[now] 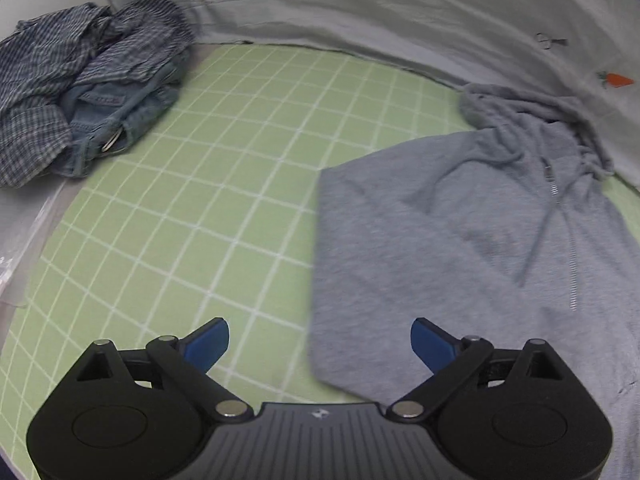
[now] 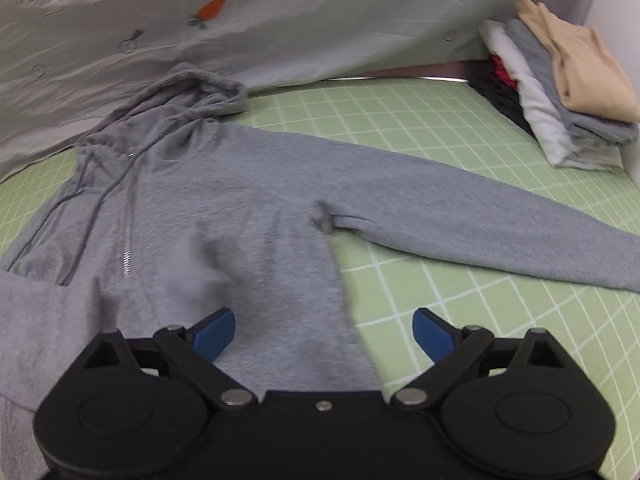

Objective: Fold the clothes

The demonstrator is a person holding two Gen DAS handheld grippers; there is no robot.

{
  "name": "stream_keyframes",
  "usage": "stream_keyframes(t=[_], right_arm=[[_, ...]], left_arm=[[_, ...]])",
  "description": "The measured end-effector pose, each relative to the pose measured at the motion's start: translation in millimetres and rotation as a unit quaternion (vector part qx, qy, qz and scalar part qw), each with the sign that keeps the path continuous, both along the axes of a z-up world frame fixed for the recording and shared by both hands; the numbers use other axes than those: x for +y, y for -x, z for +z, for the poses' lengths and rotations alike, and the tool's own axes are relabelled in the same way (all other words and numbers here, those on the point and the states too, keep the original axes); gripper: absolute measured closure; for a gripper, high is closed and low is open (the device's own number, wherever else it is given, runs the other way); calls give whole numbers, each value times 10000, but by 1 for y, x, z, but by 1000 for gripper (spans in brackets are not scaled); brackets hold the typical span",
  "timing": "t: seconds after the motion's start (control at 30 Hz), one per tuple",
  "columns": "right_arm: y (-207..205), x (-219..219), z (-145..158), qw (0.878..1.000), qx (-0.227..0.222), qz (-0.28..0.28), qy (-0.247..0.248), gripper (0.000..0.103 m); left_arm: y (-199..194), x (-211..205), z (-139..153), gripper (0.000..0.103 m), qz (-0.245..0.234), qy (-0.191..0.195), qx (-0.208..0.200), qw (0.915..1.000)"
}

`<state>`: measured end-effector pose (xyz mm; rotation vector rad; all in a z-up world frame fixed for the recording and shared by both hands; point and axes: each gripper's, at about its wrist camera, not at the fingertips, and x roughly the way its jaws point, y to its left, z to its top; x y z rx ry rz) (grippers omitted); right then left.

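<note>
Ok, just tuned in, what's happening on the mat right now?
A person is folding clothes with two handheld grippers. A grey zip hoodie lies on the green grid mat, one sleeve stretched out, the other side already folded in. The left gripper and the right gripper are both open above it, holding nothing. Folded clothes are stacked on one side; a crumpled checked shirt and jeans wait on the other.

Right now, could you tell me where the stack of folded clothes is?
In the right wrist view, the stack of folded clothes sits at the upper right on the green grid mat, beyond the grey hoodie sleeve.
</note>
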<state>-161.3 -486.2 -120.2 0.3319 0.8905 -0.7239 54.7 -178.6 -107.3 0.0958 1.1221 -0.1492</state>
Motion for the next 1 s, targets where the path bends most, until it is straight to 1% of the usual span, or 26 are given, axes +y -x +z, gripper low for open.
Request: stream_keyframes(t=[0.1, 0.2, 0.27, 0.3, 0.33, 0.37, 0.4, 0.43, 0.47, 0.5, 0.53, 0.6, 0.77, 0.9, 1.0], right_arm=[[-23, 15, -4, 9992, 65, 393, 97, 7], [-40, 17, -12, 9989, 145, 442, 21, 7], [-48, 17, -16, 9988, 175, 448, -78, 10], [-50, 17, -18, 9986, 178, 473, -149, 18], [-53, 17, -20, 9983, 180, 499, -221, 28], [-54, 18, -22, 9980, 212, 540, -262, 34], [-56, 20, -23, 9975, 262, 593, -284, 48], [-57, 22, -22, 9970, 285, 687, -218, 65], [-58, 24, -20, 9963, 291, 807, -97, 73], [-58, 26, -17, 9953, 297, 927, 23, 92], [-59, 29, -14, 9939, 302, 1046, 144, 98], [-58, 28, -3, 9922, 88, 1213, 262, 100], [-71, 13, 28, 9897, -665, 1240, 277, 101], [-80, -12, 52, 9846, -1086, 1123, 782, 101], [-73, -38, 71, 9785, -1352, 861, 1297, 101]], left_arm=[[-7, 20, -12, 6, 153, 132, 188, 9996], [-11, 24, -19, 6, 106, 174, 264, 9994], [-12, 22, -23, 6, 34, 176, 295, 9994], [-14, 21, -26, 6, 13, 198, 331, 9993], [-15, 20, -29, 6, -5, 221, 370, 9991], [-17, 19, -31, 6, -21, 243, 410, 9989], [-17, 17, -33, 6, -32, 251, 427, 9988], [-18, 16, -35, 6, -39, 253, 435, 9987], [-18, 15, -35, 6, -29, 251, 407, 9989], [-18, 14, -36, 6, -11, 239, 353, 9991], [-17, 12, -35, 6, -3, 208, 296, 9993], [-18, 7, -34, 6, 13, 142, 198, 9997], [-23, -3, -19, 6, 40, 113, -130, 9998], [-32, -13, -6, 6, 48, 54, -421, 9991], [-38, -21, 4, 6, 11, -39, -610, 9981]])
